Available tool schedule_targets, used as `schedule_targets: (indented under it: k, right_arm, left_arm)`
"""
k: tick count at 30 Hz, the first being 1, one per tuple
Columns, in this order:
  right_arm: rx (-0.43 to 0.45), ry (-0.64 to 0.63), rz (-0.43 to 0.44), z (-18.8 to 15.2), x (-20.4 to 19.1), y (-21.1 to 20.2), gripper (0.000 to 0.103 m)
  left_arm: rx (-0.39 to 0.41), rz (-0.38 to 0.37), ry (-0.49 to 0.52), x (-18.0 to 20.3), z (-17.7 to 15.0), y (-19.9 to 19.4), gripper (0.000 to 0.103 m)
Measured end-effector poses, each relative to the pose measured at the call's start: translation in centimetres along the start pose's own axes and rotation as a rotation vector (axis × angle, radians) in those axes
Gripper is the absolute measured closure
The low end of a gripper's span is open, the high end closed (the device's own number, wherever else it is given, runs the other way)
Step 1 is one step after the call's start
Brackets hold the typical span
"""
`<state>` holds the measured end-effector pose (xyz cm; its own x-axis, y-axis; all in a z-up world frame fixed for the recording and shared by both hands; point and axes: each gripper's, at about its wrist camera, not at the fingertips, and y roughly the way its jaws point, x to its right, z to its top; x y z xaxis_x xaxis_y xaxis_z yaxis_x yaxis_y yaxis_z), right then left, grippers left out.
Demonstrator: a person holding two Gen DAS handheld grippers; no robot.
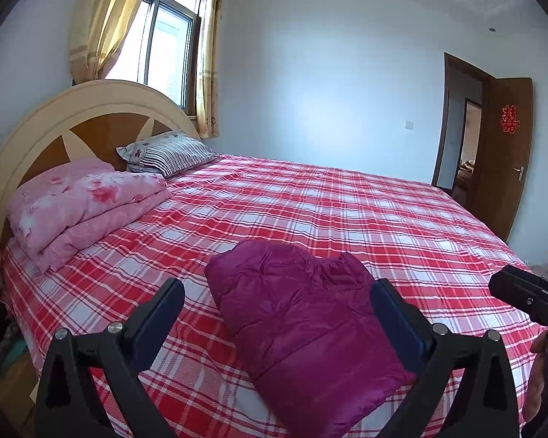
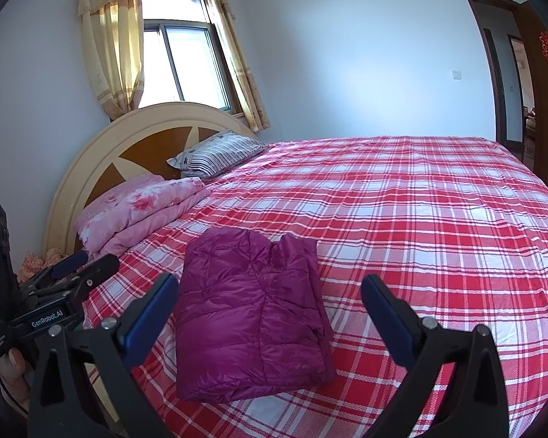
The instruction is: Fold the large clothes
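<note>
Lengthwise, folded purple jacket (image 2: 250,314), collar (image 2: 296,246) toward far bedside

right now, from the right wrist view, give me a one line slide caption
Folded magenta quilted down jacket lies on the red plaid bedsheet, right gripper open above it.

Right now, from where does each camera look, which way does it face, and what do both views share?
Left wrist: sits on the left gripper, jaws open, faces the folded purple jacket and headboard; right gripper's tip at the right edge.
Right wrist: sits on the right gripper, jaws open, faces the same jacket; left gripper and a hand show left.
Shared: jacket, plaid sheet, pink quilt, striped pillow, window.
</note>
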<state>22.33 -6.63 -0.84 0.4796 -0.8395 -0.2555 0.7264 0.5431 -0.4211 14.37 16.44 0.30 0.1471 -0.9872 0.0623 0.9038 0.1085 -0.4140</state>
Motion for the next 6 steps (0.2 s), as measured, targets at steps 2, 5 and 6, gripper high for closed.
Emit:
schedule_targets:
  k: [2,5,6]
  right_arm:
    - [-0.002,-0.004,0.0,-0.05,-0.12,0.02,0.001]
    - [-0.003,-0.006,-0.002,-0.07,-0.21,0.01,0.001]
    - [-0.003,-0.006,-0.002,-0.07,-0.21,0.0,0.001]
  left_arm:
    - [0.007,0.001,0.001,-0.01,-0.05,0.01,0.001]
    - [0.012,0.006,0.008,0.01,-0.05,0.06,0.001]
    - [0.007,0.0,0.012,0.04,-0.06,0.16,0.001]
